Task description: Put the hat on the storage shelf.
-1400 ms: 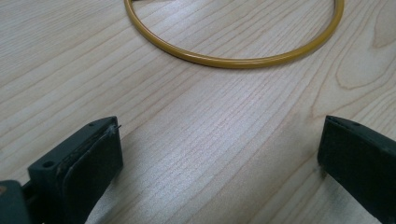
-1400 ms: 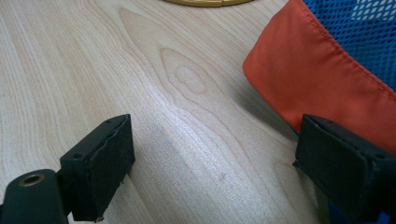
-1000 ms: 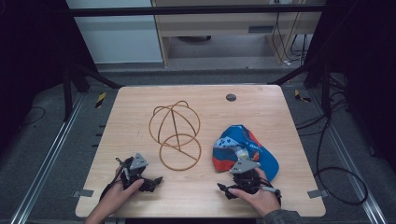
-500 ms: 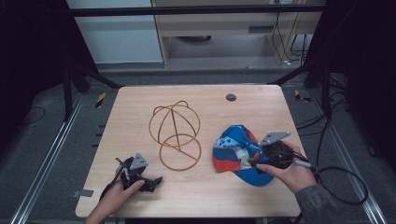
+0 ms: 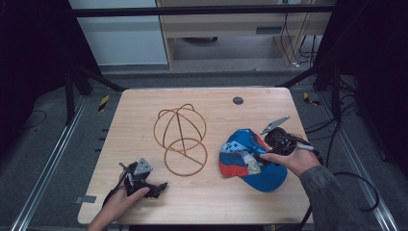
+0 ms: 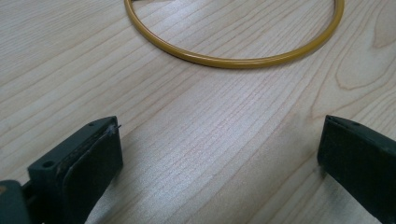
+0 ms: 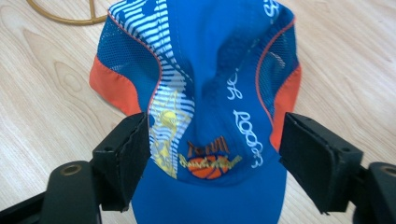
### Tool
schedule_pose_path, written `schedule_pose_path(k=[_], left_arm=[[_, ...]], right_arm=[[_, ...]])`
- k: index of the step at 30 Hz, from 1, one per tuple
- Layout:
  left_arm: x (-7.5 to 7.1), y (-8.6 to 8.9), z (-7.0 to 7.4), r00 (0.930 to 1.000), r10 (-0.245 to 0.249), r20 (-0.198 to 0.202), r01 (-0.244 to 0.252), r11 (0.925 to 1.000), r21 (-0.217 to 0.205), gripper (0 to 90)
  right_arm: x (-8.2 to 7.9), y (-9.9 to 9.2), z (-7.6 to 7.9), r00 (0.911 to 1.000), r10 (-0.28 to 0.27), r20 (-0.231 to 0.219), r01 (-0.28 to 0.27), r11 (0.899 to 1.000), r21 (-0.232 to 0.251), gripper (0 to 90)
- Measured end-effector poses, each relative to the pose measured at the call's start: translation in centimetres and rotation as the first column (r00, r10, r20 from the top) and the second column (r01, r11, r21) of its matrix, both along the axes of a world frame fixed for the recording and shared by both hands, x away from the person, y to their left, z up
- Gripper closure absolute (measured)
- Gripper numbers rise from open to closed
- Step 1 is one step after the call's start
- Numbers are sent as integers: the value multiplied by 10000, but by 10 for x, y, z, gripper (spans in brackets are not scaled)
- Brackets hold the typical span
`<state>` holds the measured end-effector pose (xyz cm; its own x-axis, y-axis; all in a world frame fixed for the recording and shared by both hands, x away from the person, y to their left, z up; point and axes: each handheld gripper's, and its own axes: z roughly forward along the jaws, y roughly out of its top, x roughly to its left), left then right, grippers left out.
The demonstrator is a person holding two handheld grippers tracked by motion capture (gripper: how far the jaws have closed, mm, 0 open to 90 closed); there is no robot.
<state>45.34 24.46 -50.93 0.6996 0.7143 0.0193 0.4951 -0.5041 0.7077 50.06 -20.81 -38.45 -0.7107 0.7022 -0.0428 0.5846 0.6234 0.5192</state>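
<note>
A blue cap [image 5: 240, 144] with orange side panels and a basketball print lies on the wooden table [image 5: 144, 110] at the right. My right gripper [image 5: 263, 151] hovers over it from the right. In the right gripper view the cap [image 7: 210, 70] fills the space below my right gripper [image 7: 210, 158]; the jaws have just been closing a little and stand apart on either side of the crown without pressing it. A golden wire hat stand [image 5: 180, 137] sits mid-table. My left gripper [image 5: 158, 188] rests near the front left edge, open [image 6: 219, 163], with the stand's base ring [image 6: 233, 61] ahead of it.
A small black round plug [image 5: 237, 100] is set into the table's far side. Grey tape [image 5: 82, 198] marks the front left corner. Cables trail off the right edge by my sleeve [image 5: 332, 197]. A curve of the wire stand [image 7: 60, 18] lies beyond the cap.
My right hand has lifted from the table's front edge and swung back and right, so its gripper now points left over the cap. The left hand has stayed put.
</note>
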Motion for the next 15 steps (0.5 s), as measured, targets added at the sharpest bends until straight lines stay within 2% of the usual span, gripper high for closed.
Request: schedule_pose_path(k=[1,5,15], left_arm=[[0,0,0,10000,-16,0,16,10000,-1,0],[0,0,0,10000,-36,-2,36,10000,0,0],[1,0,0,10000,-54,-1,54,10000,-8,0]], right_arm=[[5,4,0,9998,77,-166,-78,10000,-40,200],[11,11,-1,9993,193,-330,-197,9997,-128,185],[19,13,-6,9985,273,-480,-281,9995,-163,309]])
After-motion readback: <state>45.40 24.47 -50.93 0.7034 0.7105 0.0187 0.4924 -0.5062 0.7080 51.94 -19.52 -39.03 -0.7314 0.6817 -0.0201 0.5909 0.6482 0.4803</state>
